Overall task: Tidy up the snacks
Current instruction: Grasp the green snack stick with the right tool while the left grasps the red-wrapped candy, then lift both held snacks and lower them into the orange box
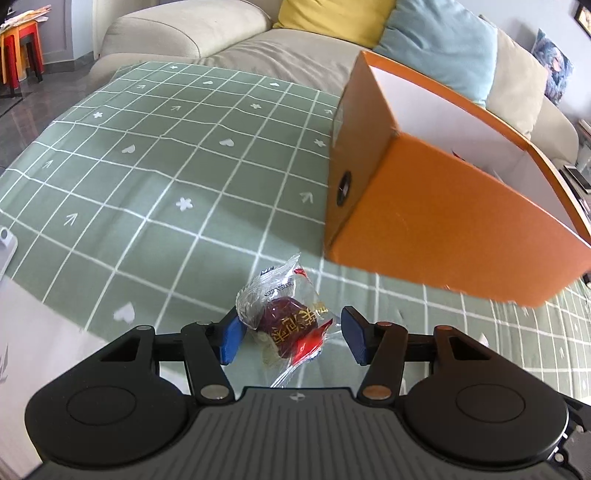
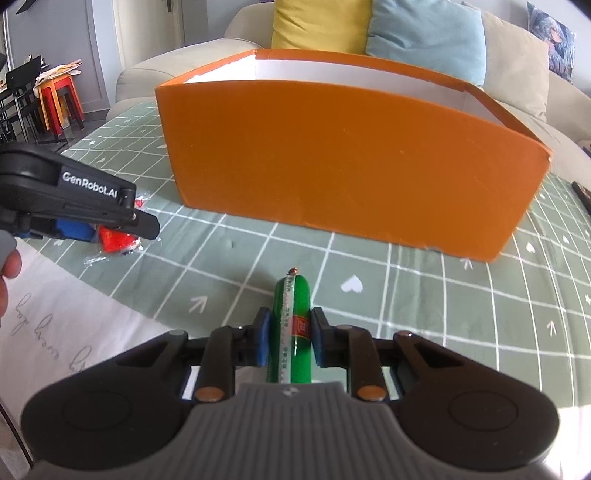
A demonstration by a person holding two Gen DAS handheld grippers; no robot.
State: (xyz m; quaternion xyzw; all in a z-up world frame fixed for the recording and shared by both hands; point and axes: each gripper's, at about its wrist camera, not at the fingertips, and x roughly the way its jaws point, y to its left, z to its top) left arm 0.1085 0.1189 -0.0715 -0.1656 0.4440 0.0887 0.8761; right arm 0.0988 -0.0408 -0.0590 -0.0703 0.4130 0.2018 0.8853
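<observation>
A clear-wrapped dark red snack with red ends lies on the green checked cloth. My left gripper is open, its blue pads on either side of the snack, apart from it. It also shows in the right wrist view, over the red wrapper. My right gripper is shut on a green sausage stick, low over the cloth. An open orange box with a white inside stands just beyond; it also shows in the left wrist view to the right.
A beige sofa with yellow and light blue cushions runs behind the table. White paper lies at the near left. Red and orange stools stand far left.
</observation>
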